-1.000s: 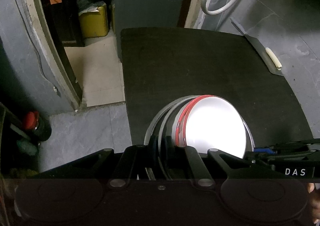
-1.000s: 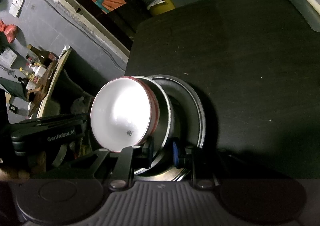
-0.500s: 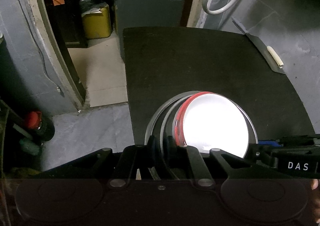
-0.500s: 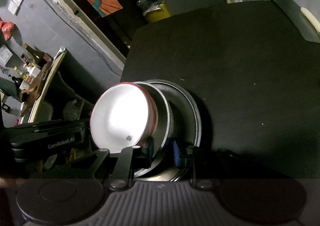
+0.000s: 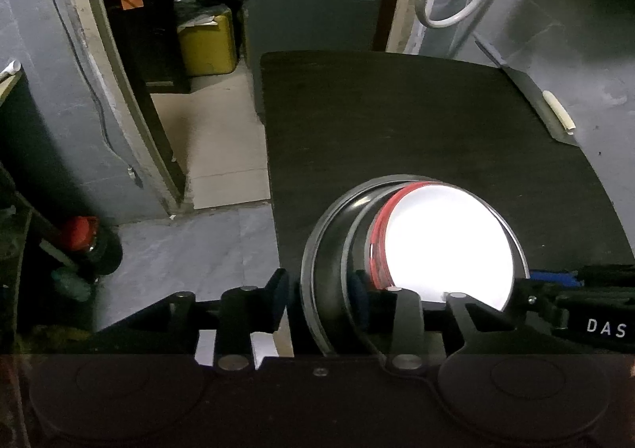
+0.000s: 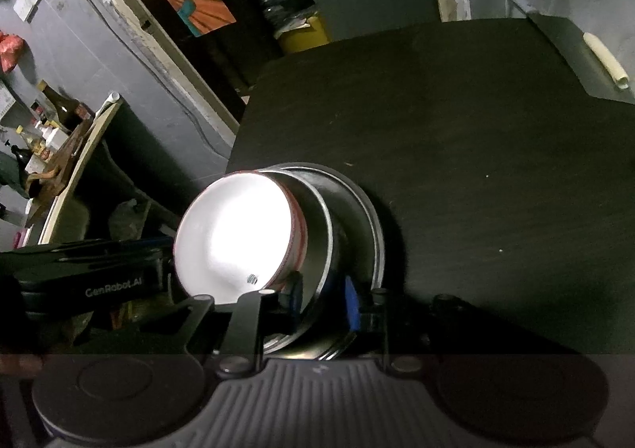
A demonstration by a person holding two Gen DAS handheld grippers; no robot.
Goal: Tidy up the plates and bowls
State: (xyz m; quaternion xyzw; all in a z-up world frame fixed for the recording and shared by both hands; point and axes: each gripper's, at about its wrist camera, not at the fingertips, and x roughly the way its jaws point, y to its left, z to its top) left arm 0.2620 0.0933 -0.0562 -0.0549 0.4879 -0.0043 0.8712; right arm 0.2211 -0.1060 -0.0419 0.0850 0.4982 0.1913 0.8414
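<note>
- Jaws of the left hand-held gripper [image 5: 319, 289] have just been spreading, now loose around the steel plate rim [image 5: 317, 269]; they clamped it earlier.
- Right hand-held gripper [image 6: 323, 295] straddles the steel bowl's rim [image 6: 321, 233], easing apart, grip unclear.
- Red-rimmed white bowl [image 6: 238, 237] nests inside, on the dark worktop [image 6: 476, 170] near its edge.
- Grey tiled floor [image 5: 178, 257].

White red-rimmed bowl [image 5: 444, 245] nested in steel bowl [image 5: 349, 245], both on steel plate [image 6: 375, 237], near table edge

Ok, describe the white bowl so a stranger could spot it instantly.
Find the dark table; near its front edge sits a nested stack of dishes. The white bowl is the innermost one, inside a steel bowl on a steel plate. It alone is bright white with a red rim.
</note>
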